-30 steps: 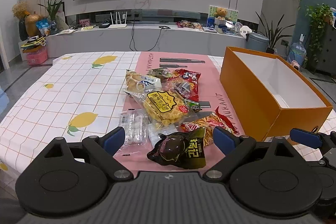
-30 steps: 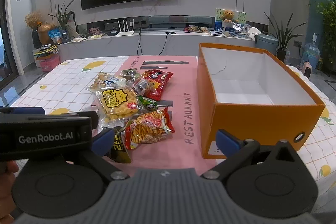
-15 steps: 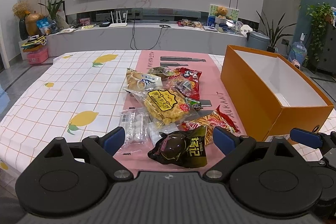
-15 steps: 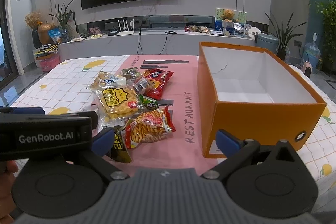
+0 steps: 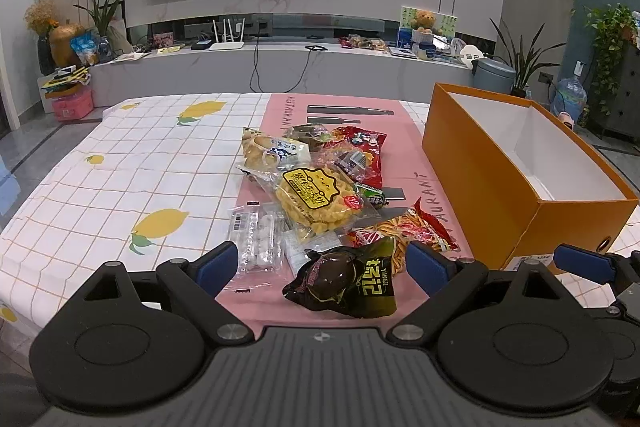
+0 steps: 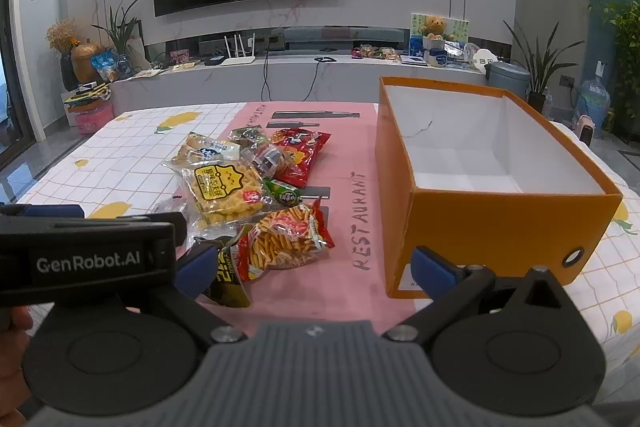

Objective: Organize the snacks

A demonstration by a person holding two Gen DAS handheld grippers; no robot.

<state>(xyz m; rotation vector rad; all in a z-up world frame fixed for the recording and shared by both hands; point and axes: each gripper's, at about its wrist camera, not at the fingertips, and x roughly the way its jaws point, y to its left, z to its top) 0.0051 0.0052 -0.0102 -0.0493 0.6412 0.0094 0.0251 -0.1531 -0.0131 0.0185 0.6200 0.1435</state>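
A loose heap of snack packets (image 5: 320, 195) lies flat at the tabletop's centre: a dark green pouch (image 5: 344, 279) nearest, a yellow crisp bag (image 5: 316, 199) mid-heap, a red bag (image 5: 360, 151) at 12 o'clock. An open, empty orange box (image 6: 492, 223) stands at 3 o'clock.

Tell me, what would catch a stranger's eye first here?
Probably the big orange box, open and empty, standing on the right side of the table on the lemon-print cloth. Next comes the heap of snack packets on the pink mat to its left, with a dark packet lying nearest. Both the left gripper and the right gripper are open and hold nothing.
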